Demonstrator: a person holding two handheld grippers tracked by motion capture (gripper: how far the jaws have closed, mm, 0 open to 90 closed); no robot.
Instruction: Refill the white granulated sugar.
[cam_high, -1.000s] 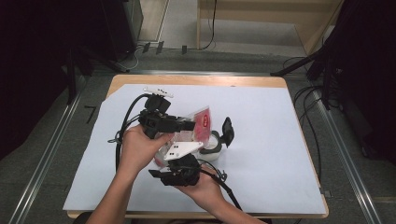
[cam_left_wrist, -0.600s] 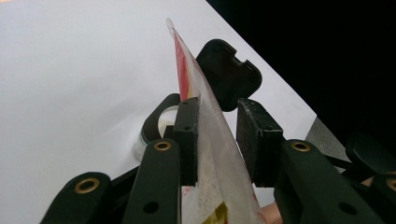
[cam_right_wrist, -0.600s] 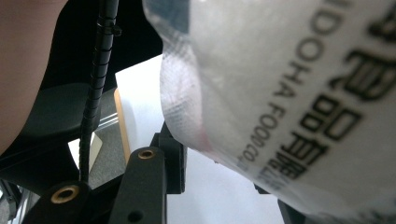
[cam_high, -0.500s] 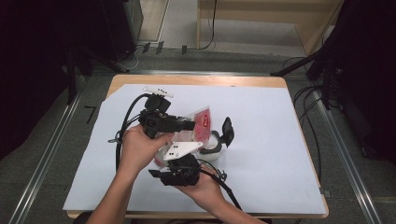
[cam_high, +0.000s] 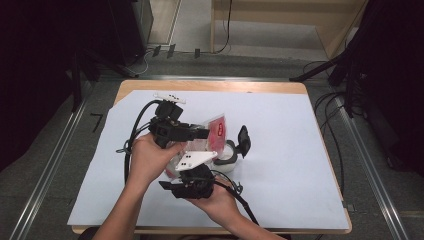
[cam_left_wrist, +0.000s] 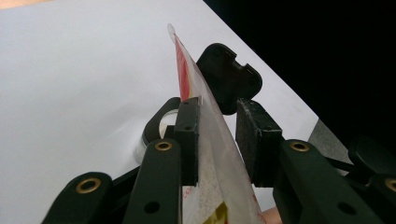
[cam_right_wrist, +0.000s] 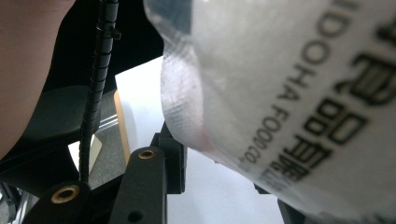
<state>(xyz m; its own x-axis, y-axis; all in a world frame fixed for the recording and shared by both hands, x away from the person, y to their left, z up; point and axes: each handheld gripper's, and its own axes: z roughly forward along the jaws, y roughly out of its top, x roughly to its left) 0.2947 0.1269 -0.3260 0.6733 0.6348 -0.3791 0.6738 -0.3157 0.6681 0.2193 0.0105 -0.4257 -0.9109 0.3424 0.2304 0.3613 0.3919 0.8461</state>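
Nearest me, the right gripper (cam_high: 192, 182) sat low at the counter's (cam_high: 300, 200) front edge, its fingers under the packet (cam_high: 216, 131); whether they pinched it I could not tell. The left gripper (cam_high: 200, 133) had the clear red-printed packet between its fingers, one pad against it, the other just off. Beyond, a round container (cam_high: 226, 156) with its black lid (cam_high: 244, 141) tipped up. White sheet over wood; grey floor, cables, dark surrounds. Nothing had shifted from the earlier frames.
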